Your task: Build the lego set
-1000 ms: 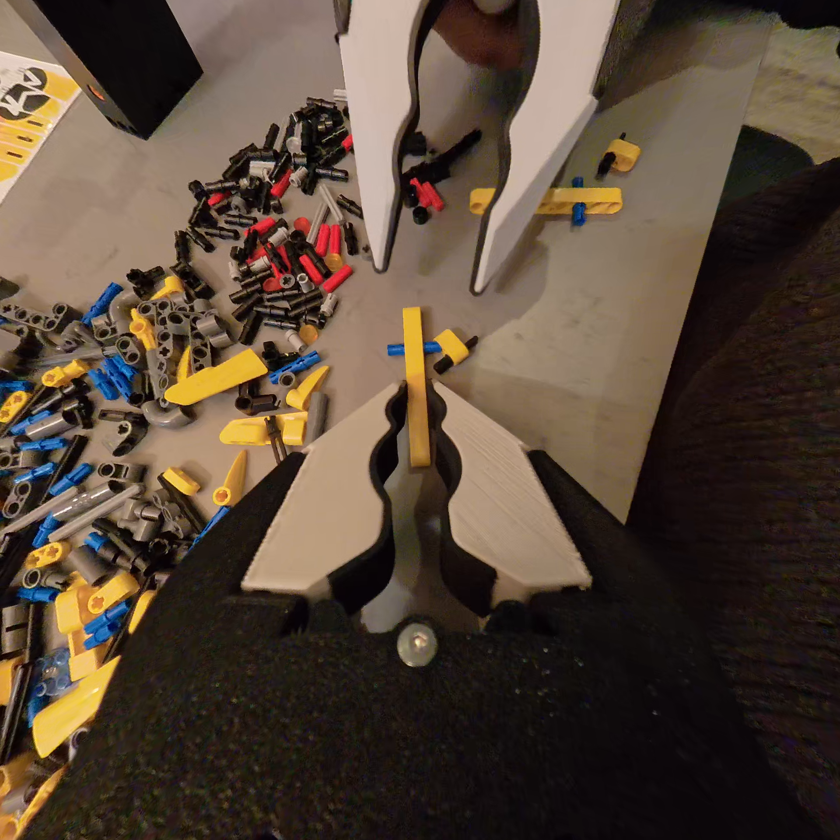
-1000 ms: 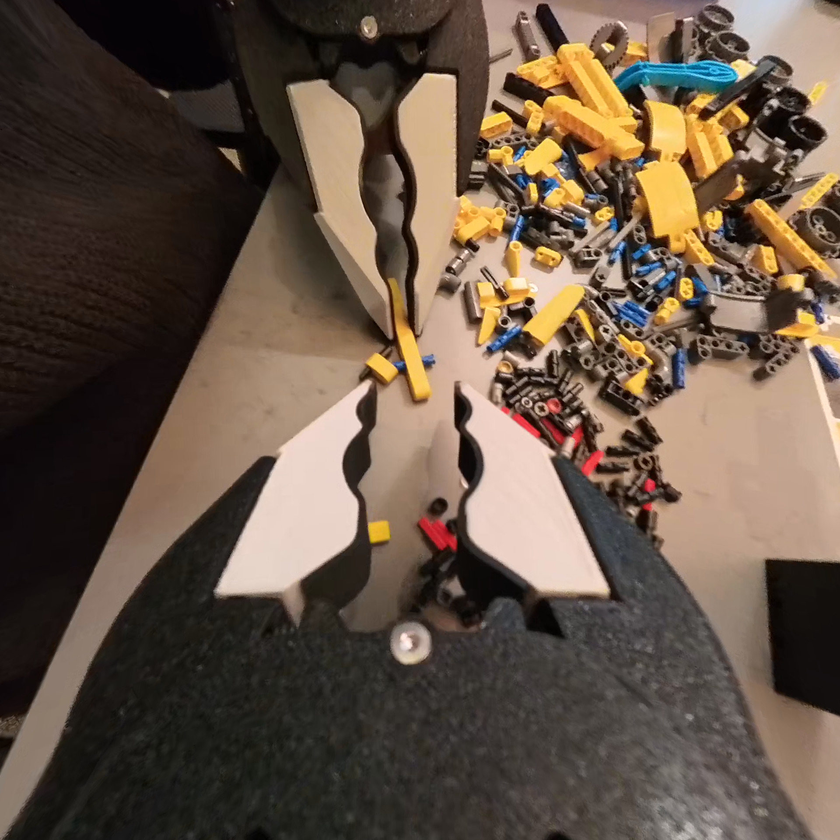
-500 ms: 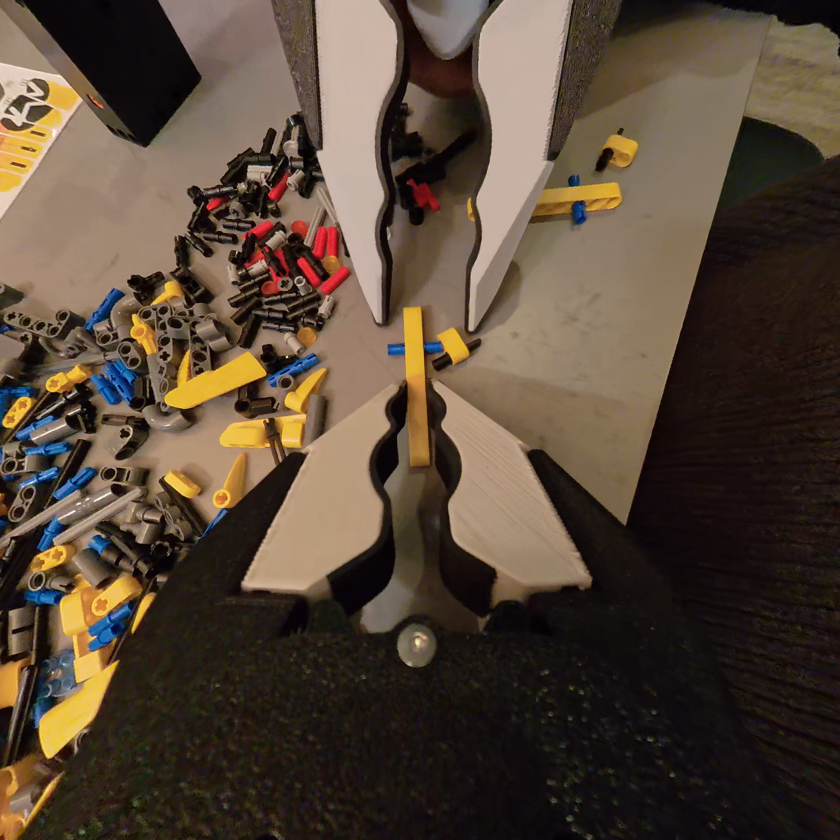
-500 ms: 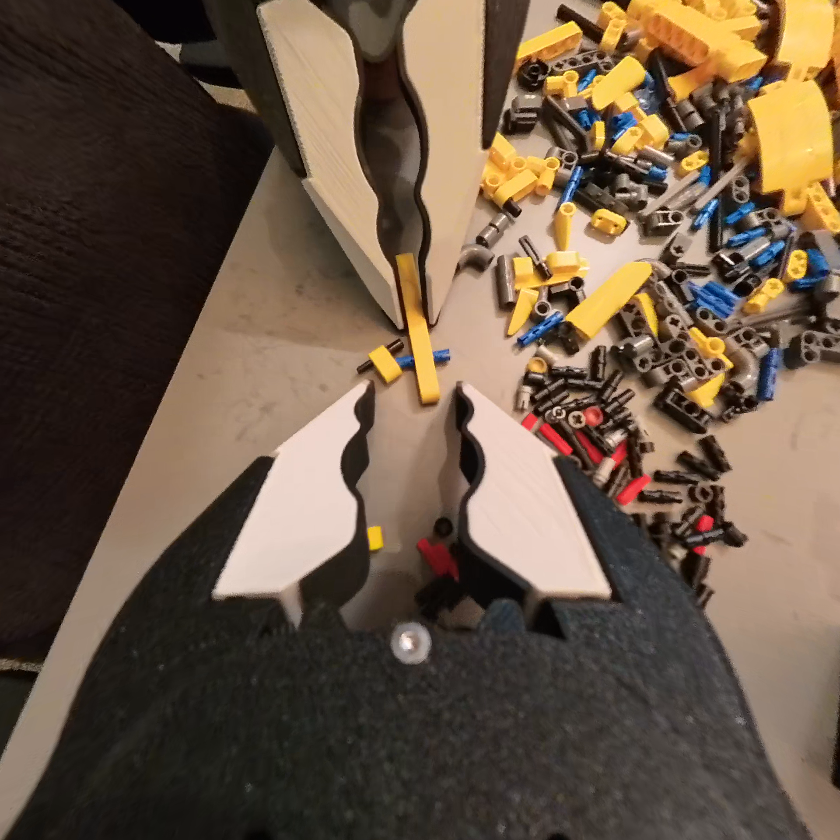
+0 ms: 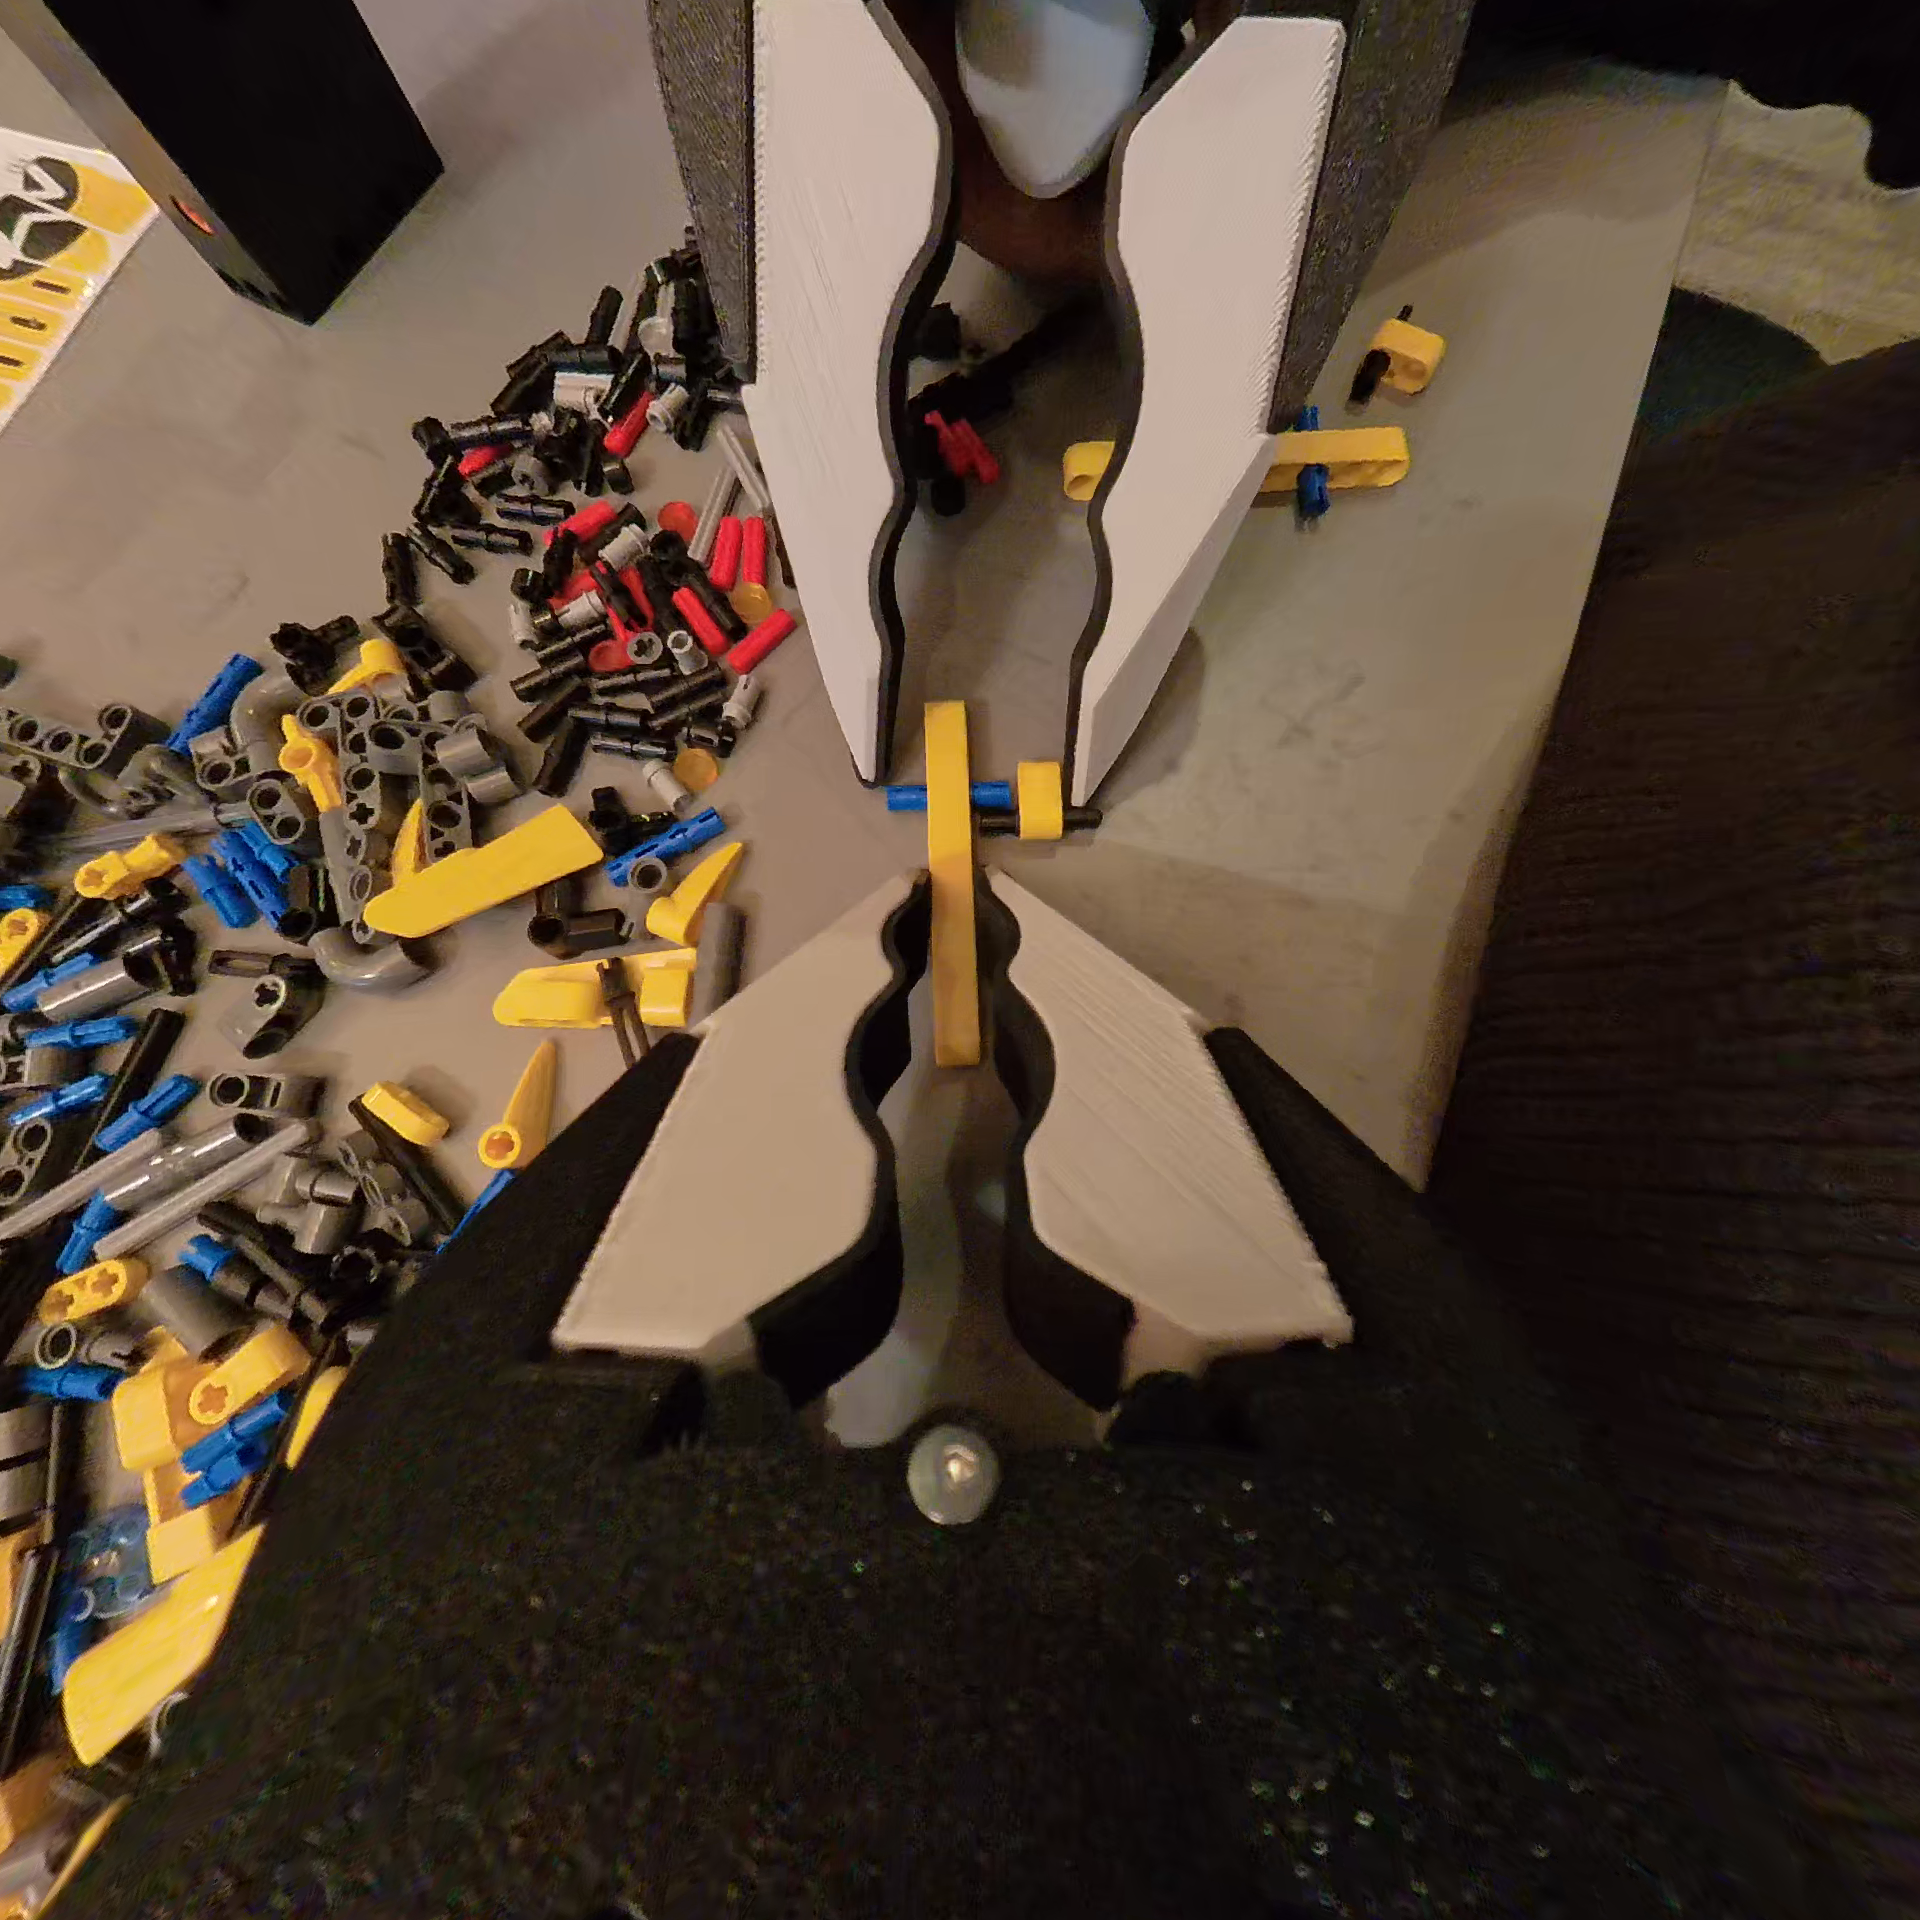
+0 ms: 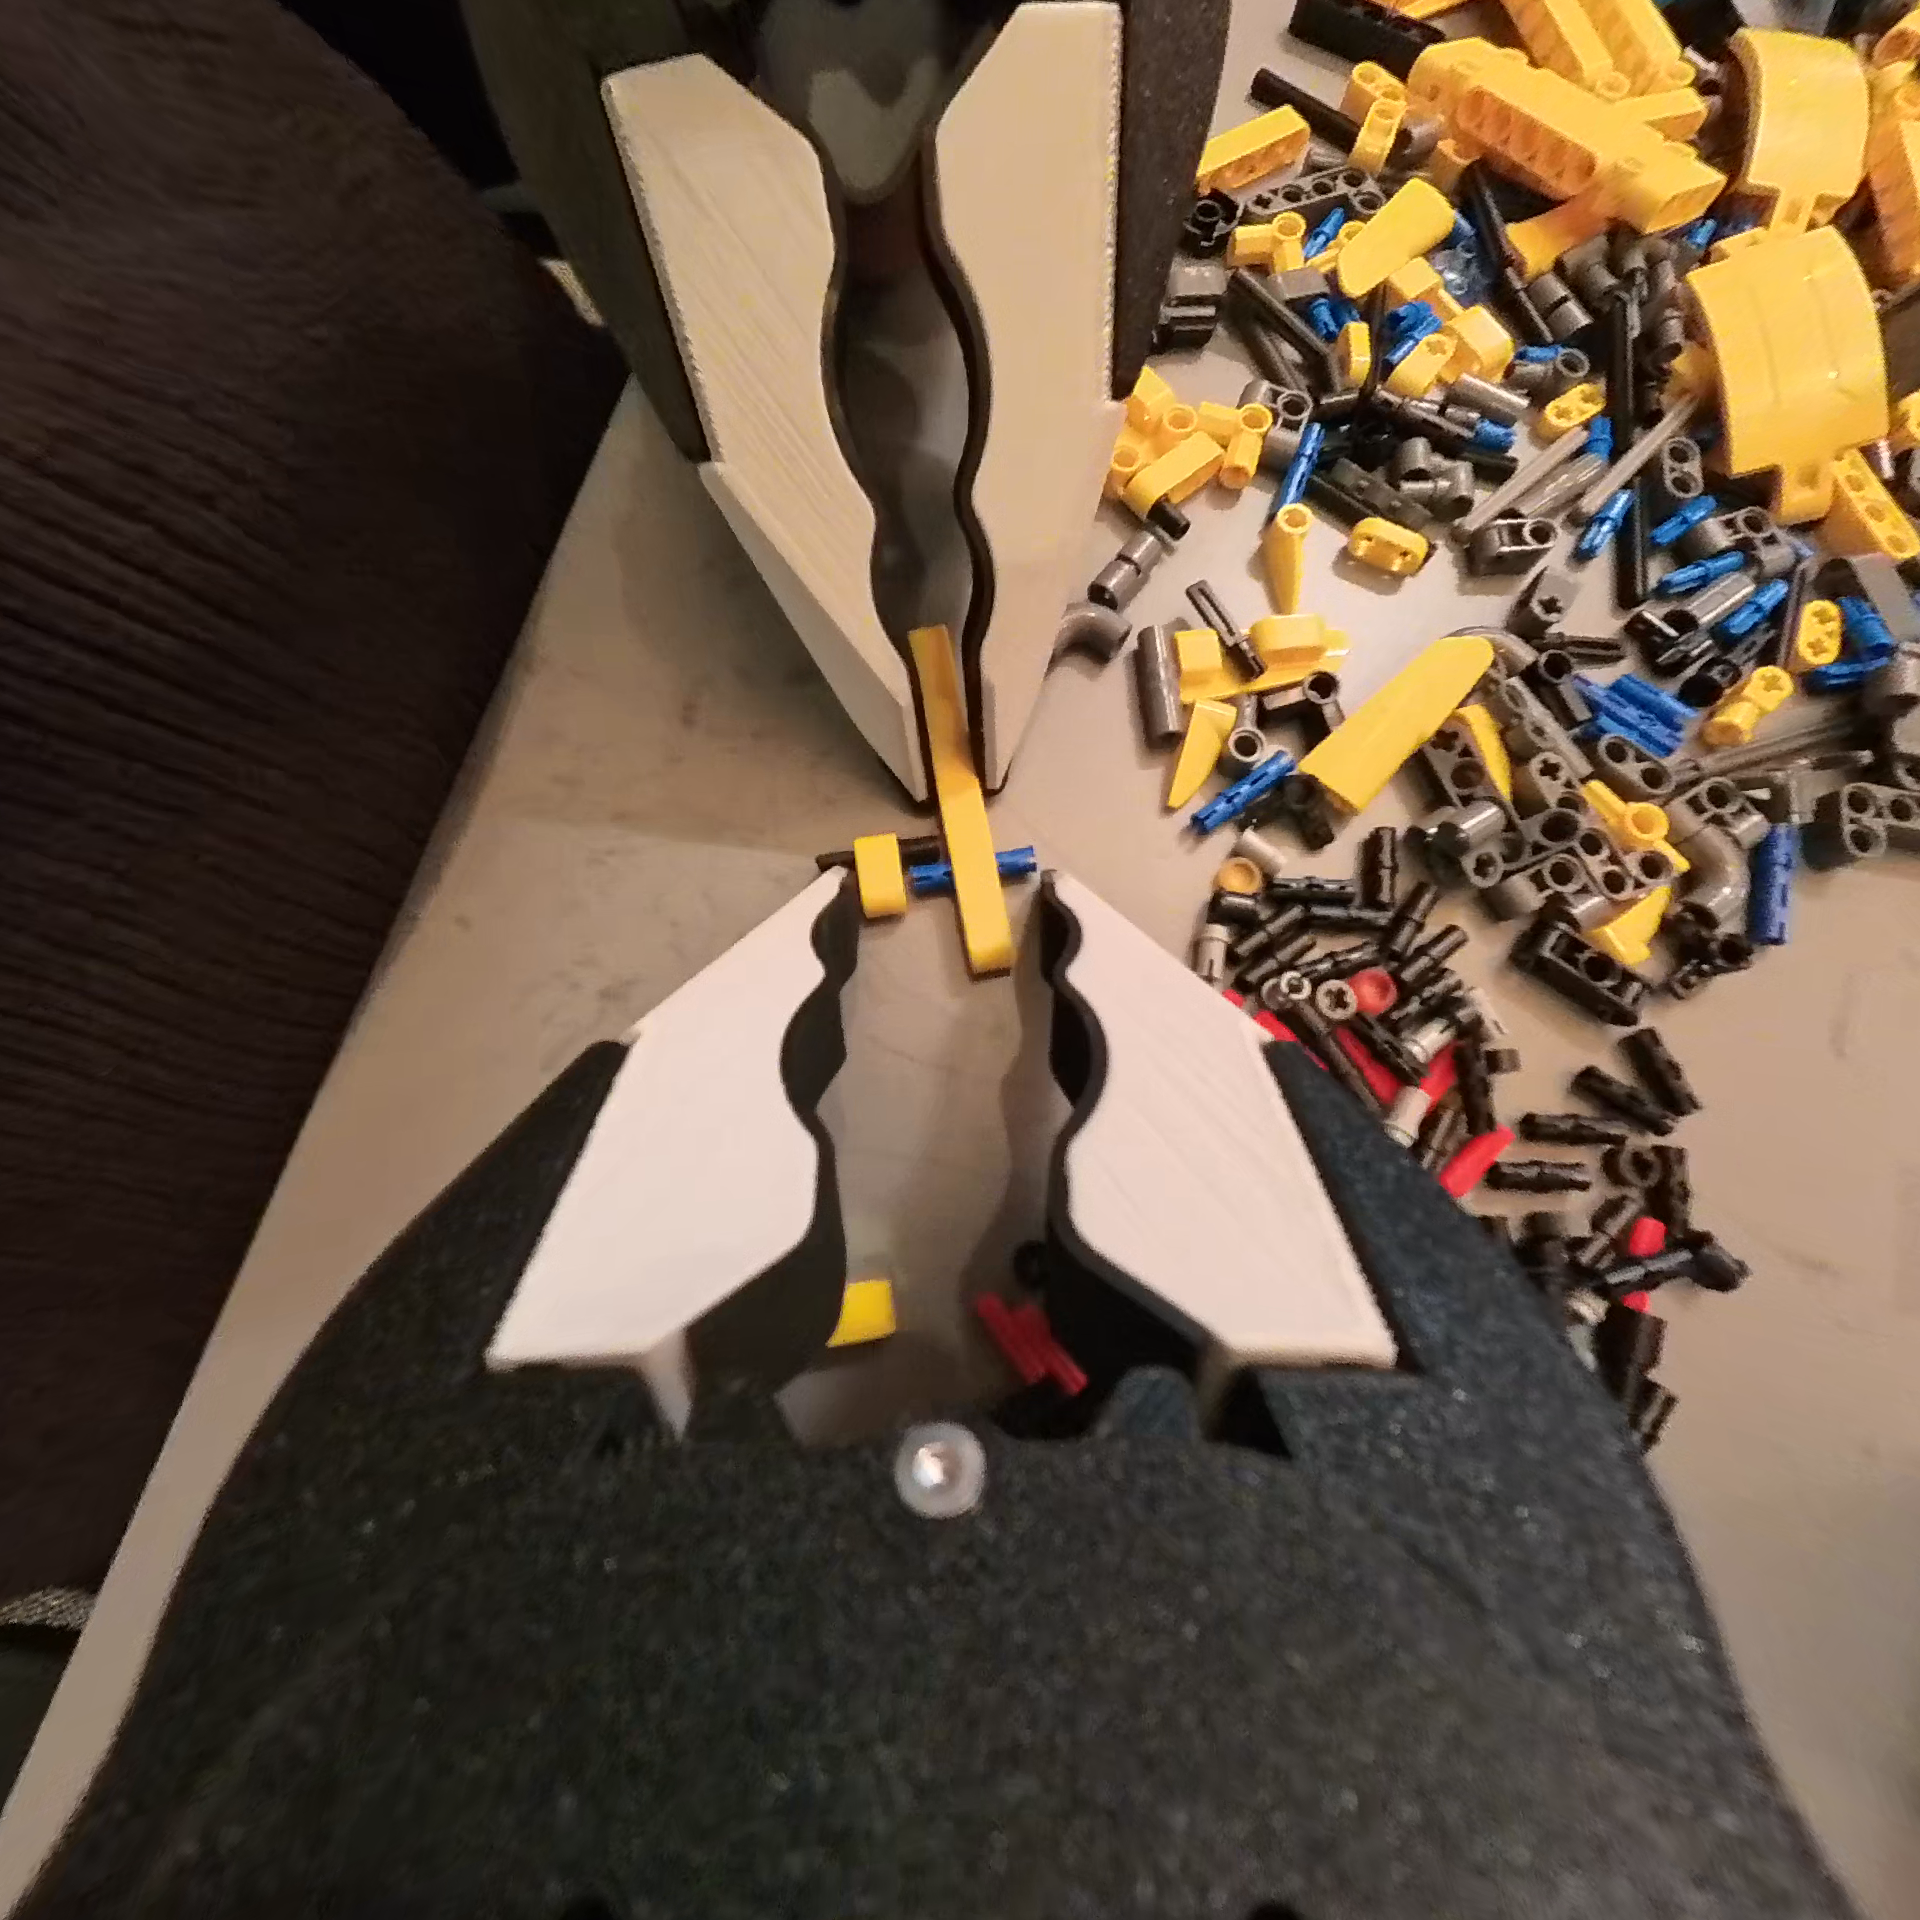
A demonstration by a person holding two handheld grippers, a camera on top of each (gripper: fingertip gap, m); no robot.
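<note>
Over the last second the right tongs [image 6: 940,883] have come in toward the left tongs [image 5: 951,883], and the two pairs now meet nearly tip to tip. The right pair stands well open and holds nothing. Its tips sit on either side of the far end of the yellow beam [image 5: 951,935], one beside the end of the blue pin [image 5: 904,798] and the other beside the small yellow connector [image 5: 1039,798]. Whether they touch these parts I cannot tell.

The left tongs have not changed. They are closed on the yellow beam, which is clamped edgewise between the tips and juts forward with the pin and connector crossing it just ahead.

Everything lies on a grey counter [image 5: 1247,727]. A loose pile of small building parts [image 5: 416,883], in black, red, blue, grey and yellow, spreads to the left of the left tongs. A second yellow beam [image 5: 1351,457] lies behind the right pair, with a black box [image 5: 260,135] and a printed sheet [image 5: 52,239] farther off. Dark knitted fabric [image 5: 1714,935] borders the counter's edge to the right of the left tongs.
</note>
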